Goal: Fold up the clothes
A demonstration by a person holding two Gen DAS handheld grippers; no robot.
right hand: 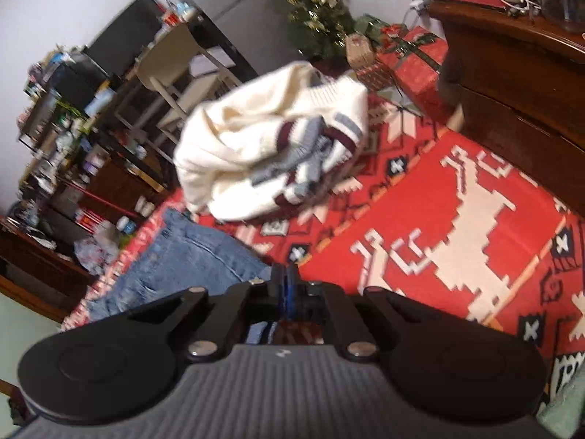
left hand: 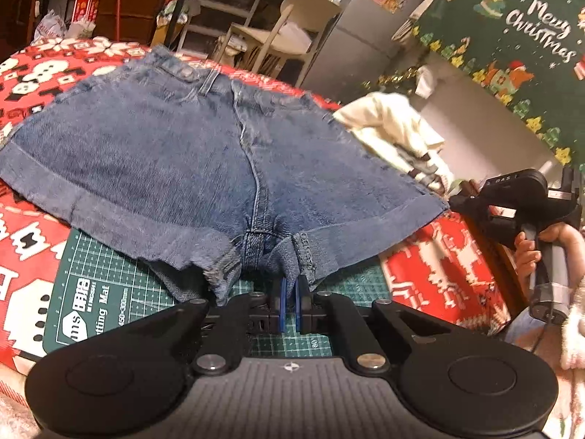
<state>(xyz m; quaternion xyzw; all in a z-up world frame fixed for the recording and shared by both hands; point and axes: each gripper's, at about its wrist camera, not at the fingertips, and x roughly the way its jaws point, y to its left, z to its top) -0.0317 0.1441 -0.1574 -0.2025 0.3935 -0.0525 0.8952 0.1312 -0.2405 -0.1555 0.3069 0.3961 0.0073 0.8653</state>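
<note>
Blue denim shorts (left hand: pixel 182 153) lie spread flat, waistband far, leg hems near, over a green cutting mat (left hand: pixel 98 292). My left gripper (left hand: pixel 291 285) sits at the crotch hem with its blue pads nearly together, pinching the edge of the denim. The right gripper (left hand: pixel 460 201), held by a hand (left hand: pixel 530 252), hovers off the shorts' right leg hem. In the right wrist view, the right gripper (right hand: pixel 286 274) is shut with nothing in it. That blurred view shows a corner of the shorts (right hand: pixel 182 256) at lower left.
A crumpled cream sweater (left hand: pixel 395 128) (right hand: pixel 263 153) with maroon and grey stripes lies beyond the shorts' right side. A red Christmas-pattern cloth (right hand: pixel 457 219) covers the table. A dark wooden cabinet (right hand: pixel 512 73) stands at the right. A chair (left hand: pixel 292 25) and shelves stand behind.
</note>
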